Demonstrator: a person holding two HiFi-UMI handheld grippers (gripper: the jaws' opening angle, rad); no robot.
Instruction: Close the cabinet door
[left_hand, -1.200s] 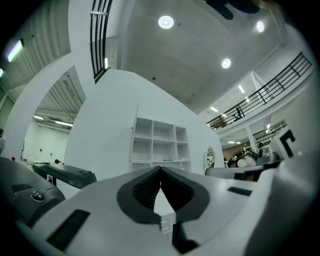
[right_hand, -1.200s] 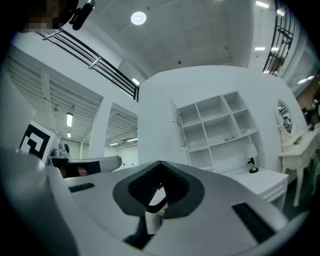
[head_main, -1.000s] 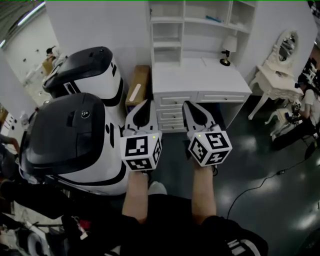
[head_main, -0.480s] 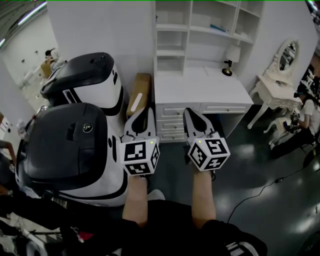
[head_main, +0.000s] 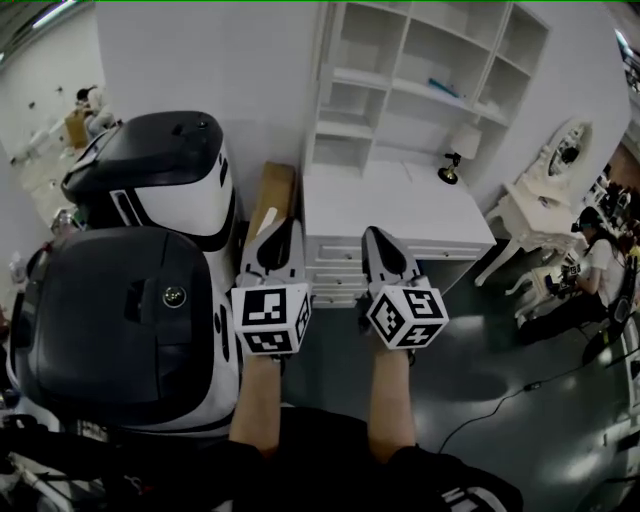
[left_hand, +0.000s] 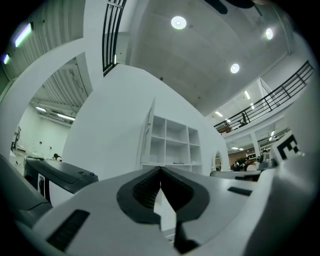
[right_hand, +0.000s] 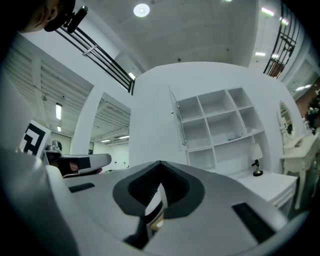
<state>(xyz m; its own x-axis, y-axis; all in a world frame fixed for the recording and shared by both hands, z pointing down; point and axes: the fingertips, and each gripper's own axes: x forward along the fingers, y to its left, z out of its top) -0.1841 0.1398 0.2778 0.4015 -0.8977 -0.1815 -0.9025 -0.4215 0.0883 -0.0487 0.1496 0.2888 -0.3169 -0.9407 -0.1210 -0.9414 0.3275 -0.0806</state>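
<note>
Left tongs (head_main: 287, 225) and right tongs (head_main: 371, 233) are clenched empty, well short of the cabinet door (right_hand: 178, 122) standing open edge-on at the shelves' left above the white tabletop (head_main: 390, 205), so a closed tip pushing that thin edge may skid off.

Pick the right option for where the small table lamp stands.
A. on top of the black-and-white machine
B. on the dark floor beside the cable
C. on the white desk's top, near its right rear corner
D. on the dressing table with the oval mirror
C: the lamp stands on the top of the white desk, near its right rear corner.
</note>
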